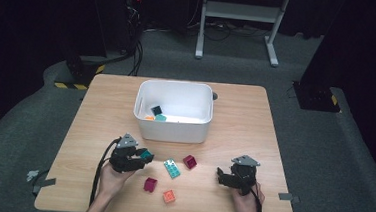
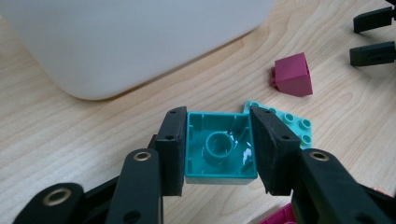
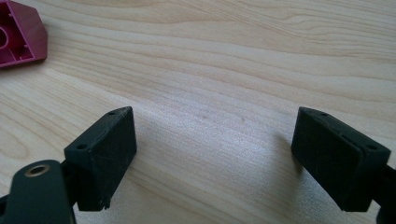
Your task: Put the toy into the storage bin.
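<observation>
Wooden table (image 1: 100,110), grey carpet (image 1: 323,145), dark room

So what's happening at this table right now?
A person is working with a hand-held tool in each hand, apparently clearing toy bricks into the white bin. The left tool is clamped on a teal brick, hollow underside facing its camera. The right tool is open with nothing between its jaws, low over bare wood. A teal plate, two magenta bricks and an orange brick lie on the table; a few bricks are already in the bin.
</observation>
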### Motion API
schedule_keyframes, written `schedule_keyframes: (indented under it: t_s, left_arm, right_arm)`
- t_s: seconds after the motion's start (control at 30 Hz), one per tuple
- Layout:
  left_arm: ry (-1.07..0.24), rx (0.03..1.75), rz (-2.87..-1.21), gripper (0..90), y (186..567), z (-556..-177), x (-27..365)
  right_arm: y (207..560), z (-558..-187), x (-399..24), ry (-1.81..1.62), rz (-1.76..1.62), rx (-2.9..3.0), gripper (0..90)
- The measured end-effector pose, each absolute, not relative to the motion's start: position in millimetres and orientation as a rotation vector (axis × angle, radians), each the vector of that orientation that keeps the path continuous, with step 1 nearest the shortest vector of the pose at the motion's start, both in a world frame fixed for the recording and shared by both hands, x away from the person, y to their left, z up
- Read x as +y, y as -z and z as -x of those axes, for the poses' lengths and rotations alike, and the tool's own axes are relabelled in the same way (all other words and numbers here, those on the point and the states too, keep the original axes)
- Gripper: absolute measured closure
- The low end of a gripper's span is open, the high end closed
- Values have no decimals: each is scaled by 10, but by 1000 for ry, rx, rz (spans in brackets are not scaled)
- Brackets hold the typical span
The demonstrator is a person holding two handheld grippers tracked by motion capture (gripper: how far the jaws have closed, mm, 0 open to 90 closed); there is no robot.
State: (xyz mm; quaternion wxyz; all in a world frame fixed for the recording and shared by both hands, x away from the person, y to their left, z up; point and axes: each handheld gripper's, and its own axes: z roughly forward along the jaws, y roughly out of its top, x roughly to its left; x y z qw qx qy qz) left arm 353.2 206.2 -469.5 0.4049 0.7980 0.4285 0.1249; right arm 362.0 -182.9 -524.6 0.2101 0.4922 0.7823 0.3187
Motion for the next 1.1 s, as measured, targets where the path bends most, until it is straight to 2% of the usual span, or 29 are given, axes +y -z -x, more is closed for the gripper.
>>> schedule_keyframes:
  t_s: [0.43,1.1]
  left_arm:
    - [-355,1040,-2005,584,4394,-3605,2105]
    - [-389,1026,-2014,584,4150,-3686,2135]
  right_arm:
    - [5246,-3620,-1829,-886,-1369,2175,137]
    - [5246,-3619,-1829,-886,-1370,2175,137]
